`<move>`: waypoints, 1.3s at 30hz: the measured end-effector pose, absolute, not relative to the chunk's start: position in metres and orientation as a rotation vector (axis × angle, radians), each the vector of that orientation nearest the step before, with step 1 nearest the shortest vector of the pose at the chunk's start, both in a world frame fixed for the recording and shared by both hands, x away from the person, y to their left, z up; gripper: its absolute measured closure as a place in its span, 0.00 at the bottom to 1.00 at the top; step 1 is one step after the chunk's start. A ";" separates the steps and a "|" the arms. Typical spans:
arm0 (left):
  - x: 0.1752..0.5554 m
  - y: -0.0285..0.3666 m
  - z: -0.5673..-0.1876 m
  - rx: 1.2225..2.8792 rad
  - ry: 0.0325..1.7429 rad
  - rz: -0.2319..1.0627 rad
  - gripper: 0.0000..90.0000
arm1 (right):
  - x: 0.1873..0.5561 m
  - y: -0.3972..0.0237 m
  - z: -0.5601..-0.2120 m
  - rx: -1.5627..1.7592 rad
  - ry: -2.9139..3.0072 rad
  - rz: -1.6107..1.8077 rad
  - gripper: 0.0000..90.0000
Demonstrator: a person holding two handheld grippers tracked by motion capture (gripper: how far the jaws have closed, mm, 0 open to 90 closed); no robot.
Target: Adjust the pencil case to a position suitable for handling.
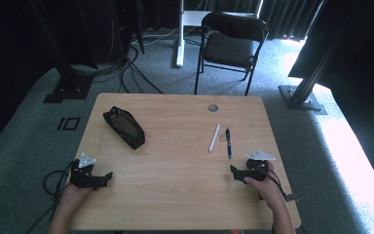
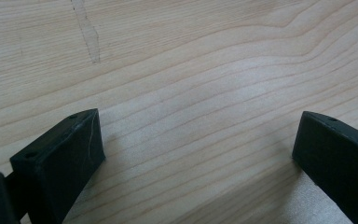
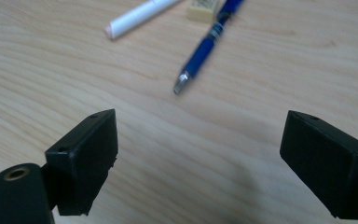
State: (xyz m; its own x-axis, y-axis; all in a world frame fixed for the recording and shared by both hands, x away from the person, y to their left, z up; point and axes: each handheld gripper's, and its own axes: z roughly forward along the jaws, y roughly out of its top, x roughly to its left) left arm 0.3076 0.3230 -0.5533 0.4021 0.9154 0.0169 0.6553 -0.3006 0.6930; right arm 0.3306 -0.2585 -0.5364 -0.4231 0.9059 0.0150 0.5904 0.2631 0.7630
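Both grippers, left gripper [image 1: 108, 176] and right gripper [image 1: 233, 170], gape empty (nothing grasped). Blue pen [image 3: 206, 45] lies untouched ahead; everything remains.

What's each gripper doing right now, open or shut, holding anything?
Left gripper: open, holding nothing, jaws wide apart over bare table.
Right gripper: open, holding nothing, jaws wide apart, short of the blue pen.

Blue pen [image 3: 208, 43] (white marker [image 3: 138, 15] beside)
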 end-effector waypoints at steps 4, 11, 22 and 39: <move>0.308 0.323 -0.553 2.058 1.332 0.557 0.02 | 0.336 -0.249 -0.529 1.337 2.100 1.026 0.12; 0.308 0.323 -0.553 2.059 1.332 0.557 0.02 | 0.346 -0.233 -0.520 1.293 2.108 1.052 0.12; 0.308 0.323 -0.553 2.059 1.332 0.556 0.02 | 0.358 -0.205 -0.508 1.235 2.143 1.092 0.12; 0.308 0.323 -0.553 2.060 1.328 0.555 0.02 | 0.369 -0.157 -0.504 1.131 2.205 1.153 0.12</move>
